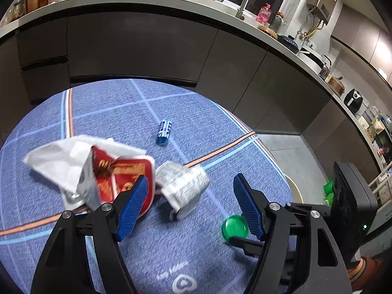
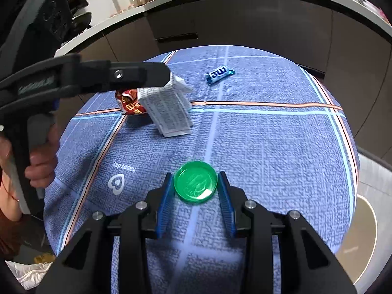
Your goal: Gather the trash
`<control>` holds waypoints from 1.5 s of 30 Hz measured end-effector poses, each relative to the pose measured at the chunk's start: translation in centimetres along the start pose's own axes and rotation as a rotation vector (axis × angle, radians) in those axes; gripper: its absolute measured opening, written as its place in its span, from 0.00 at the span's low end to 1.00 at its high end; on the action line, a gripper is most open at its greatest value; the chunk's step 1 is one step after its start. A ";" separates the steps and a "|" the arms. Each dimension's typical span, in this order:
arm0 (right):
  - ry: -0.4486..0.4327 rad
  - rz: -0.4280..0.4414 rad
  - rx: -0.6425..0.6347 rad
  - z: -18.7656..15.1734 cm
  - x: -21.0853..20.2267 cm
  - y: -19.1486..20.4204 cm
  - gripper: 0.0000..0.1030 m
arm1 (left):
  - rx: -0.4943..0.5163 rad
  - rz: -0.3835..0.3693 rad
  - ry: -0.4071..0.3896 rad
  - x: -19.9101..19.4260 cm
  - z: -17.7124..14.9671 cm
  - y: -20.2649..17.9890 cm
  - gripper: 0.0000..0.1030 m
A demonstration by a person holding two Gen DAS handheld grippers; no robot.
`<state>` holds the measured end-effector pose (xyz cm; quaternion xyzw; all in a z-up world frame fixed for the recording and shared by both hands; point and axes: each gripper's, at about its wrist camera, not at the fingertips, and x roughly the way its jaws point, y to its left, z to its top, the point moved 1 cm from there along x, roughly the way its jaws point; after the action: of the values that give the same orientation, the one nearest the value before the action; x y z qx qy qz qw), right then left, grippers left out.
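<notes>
My right gripper (image 2: 195,174) is shut on a round green plastic lid (image 2: 196,182) that rests on the blue cloth table (image 2: 269,147); both blue pads touch its rim. The green lid (image 1: 234,226) also shows low in the left wrist view. My left gripper (image 1: 191,177) stands open over a folded white printed carton (image 1: 182,186), which lies between its fingers without touching the pads. Seen from the right wrist, the left gripper (image 2: 166,74) hovers over the carton (image 2: 169,112). A red and white snack wrapper (image 1: 117,174) lies just left of it. A blue candy wrapper (image 1: 164,131) lies farther back.
A black bin (image 1: 352,203) stands off the table's right side, with green items beside it. Dark cabinets (image 1: 137,46) under a white counter (image 1: 171,2) curve behind the table. A hand (image 2: 39,166) holds the left gripper's handle. The table edge (image 2: 352,171) drops to a grey floor.
</notes>
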<state>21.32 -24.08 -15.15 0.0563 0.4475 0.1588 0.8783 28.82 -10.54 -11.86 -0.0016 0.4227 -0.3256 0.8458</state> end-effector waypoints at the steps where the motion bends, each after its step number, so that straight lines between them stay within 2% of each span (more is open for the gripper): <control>1: -0.002 0.000 0.004 -0.1 -0.1 -0.1 0.36 | 0.005 -0.002 0.007 0.4 0.2 -0.1 0.64; 3: -0.005 0.001 0.009 -0.2 -0.2 -0.2 0.36 | 0.008 -0.001 0.026 1.0 0.4 -0.1 0.58; 8: -0.013 0.009 0.019 -0.3 -0.2 -0.1 0.36 | 0.009 0.018 0.054 2.2 0.1 -0.2 0.58; 13: -0.017 0.016 0.031 -0.5 -0.4 -0.3 0.36 | 0.007 0.033 0.073 2.5 -0.4 -0.1 0.50; 18: -0.017 0.015 0.044 -0.8 -0.7 -0.6 0.36 | 0.013 0.042 0.084 2.3 -0.7 -0.4 0.33; 23: -0.023 0.009 0.040 -1.2 -1.6 -0.5 0.36 | -0.002 0.054 0.079 1.5 -0.9 -0.9 0.22; 28: -0.049 0.010 0.039 -1.4 -3.1 -0.2 0.36 | -0.060 0.018 0.030 -1.4 -1.7 -1.4 0.21; 34: -0.086 0.012 0.033 -1.6 -5.3 0.4 0.36 | -0.081 0.010 -0.021 -4.8 -2.7 -2.6 0.21; 41: -0.133 0.000 0.030 -2.3 -8.4 0.7 0.36 | -0.052 -0.003 -0.048 -7.9 -3.3 -5.3 0.21; 45: -0.161 -0.014 0.035 -2.5 -9.9 0.5 0.36 | -0.037 -0.018 -0.062 -9.2 -3.3 -7.1 0.17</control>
<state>13.72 -27.00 -8.91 0.0814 0.3784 0.1398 0.9114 18.58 -10.16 -5.50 -0.0311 0.4021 -0.3249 0.8554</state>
